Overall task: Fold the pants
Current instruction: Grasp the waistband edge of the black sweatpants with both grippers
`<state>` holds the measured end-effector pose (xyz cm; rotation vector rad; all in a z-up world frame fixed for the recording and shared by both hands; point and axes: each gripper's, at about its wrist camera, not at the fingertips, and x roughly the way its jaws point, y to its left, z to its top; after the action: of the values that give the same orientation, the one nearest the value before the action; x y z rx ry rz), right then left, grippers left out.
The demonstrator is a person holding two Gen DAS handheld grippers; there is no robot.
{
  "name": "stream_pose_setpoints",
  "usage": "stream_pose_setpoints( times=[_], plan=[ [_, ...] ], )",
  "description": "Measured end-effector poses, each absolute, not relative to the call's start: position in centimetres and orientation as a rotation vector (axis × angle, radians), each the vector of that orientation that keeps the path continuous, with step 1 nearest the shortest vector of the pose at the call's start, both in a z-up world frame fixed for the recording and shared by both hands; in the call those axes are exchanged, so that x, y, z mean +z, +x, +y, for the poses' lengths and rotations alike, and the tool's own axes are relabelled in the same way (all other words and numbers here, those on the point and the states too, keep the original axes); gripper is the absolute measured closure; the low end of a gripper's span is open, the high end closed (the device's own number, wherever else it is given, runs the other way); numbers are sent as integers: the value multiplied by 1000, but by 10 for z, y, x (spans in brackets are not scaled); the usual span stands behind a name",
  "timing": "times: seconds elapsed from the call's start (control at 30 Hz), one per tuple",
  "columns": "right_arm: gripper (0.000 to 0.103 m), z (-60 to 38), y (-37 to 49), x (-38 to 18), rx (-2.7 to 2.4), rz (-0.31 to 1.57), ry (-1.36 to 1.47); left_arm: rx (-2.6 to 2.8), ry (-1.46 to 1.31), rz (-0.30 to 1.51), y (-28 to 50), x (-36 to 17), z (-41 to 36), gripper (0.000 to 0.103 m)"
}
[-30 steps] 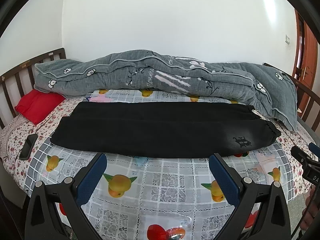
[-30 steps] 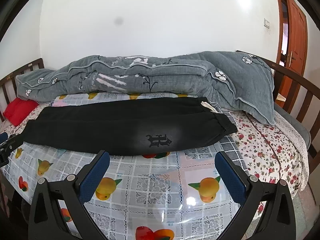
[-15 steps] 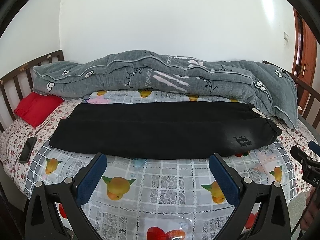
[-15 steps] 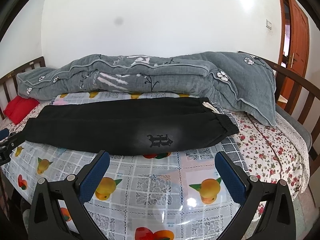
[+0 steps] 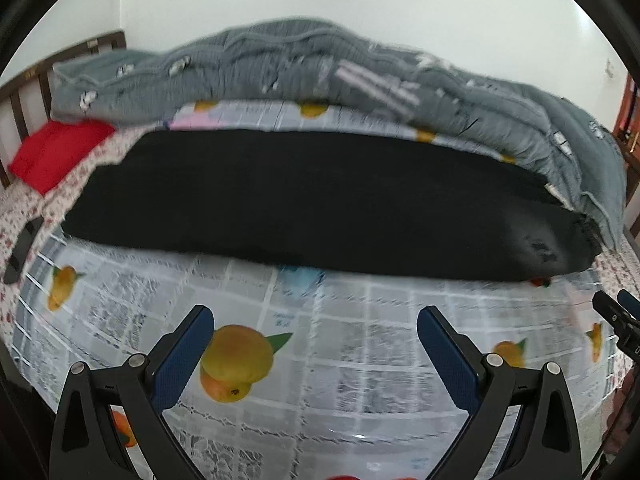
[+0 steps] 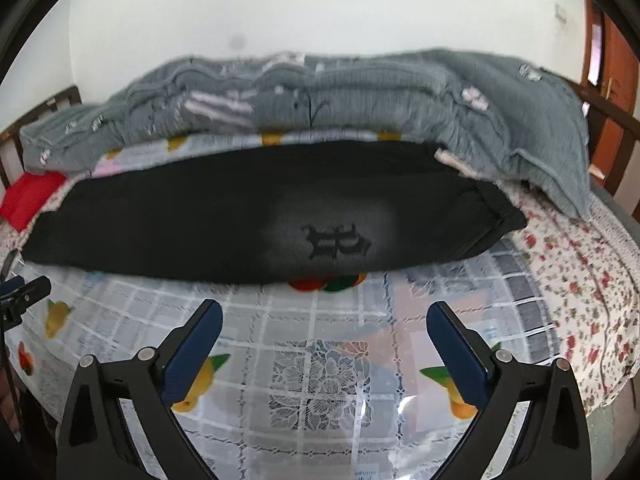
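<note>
Black pants [image 5: 312,200] lie flat across the bed, folded lengthwise, legs to the left and waistband to the right. A dark emblem [image 6: 335,241] marks them near the waist, and a white drawstring [image 6: 448,159] shows at the far right edge. My left gripper [image 5: 316,316] hovers open over the fruit-print sheet, short of the pants' near edge. Over the sheet below the emblem, my right gripper [image 6: 325,309] holds nothing; its jaws stand wide and are closing slightly. Each gripper's tip shows at the edge of the other's view.
A rolled grey quilt [image 5: 320,72] lies along the wall behind the pants. A red cushion [image 5: 56,152] sits at the left by the wooden headboard [image 5: 24,96]. A dark phone [image 5: 18,256] rests on the left edge. A wooden door [image 6: 612,80] is at right.
Both grippers have dropped and come closer to the bed, so the pants now look larger. The views are motion-blurred. Nothing has been taken hold of.
</note>
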<state>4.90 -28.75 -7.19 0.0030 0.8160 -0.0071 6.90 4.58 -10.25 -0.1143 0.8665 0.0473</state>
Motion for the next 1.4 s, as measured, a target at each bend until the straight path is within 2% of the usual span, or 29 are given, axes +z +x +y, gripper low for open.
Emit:
stream_pose_setpoints(
  times=[0.2,0.73,0.8,0.9,1.07,1.23,1.27,1.33,1.37,1.4],
  plan=[
    [22,-291,73,-102,-15,870,9,69,-131,932,90,-138,64,1],
    [28,-319,121,-134,35,939,122,100,-158,945,122,-164,93,2],
    [34,-325,124,-139,44,961,142,65,-201,920,119,-162,105,7],
    [34,-339,123,-138,39,940,167,22,-336,883,115,-160,138,10],
    [33,-365,130,-143,67,934,316,34,-558,826,120,-165,196,11],
    [33,-364,147,-147,102,918,385,59,-636,797,141,-172,223,11],
    [33,-365,152,-149,110,916,412,65,-636,798,144,-172,224,12],
    [34,-369,160,-152,114,909,458,89,-620,795,151,-173,227,22],
    [39,-370,163,-153,105,907,477,101,-600,796,154,-175,228,24],
    [50,-371,166,-154,94,904,488,117,-579,801,157,-175,228,32]
  ],
)
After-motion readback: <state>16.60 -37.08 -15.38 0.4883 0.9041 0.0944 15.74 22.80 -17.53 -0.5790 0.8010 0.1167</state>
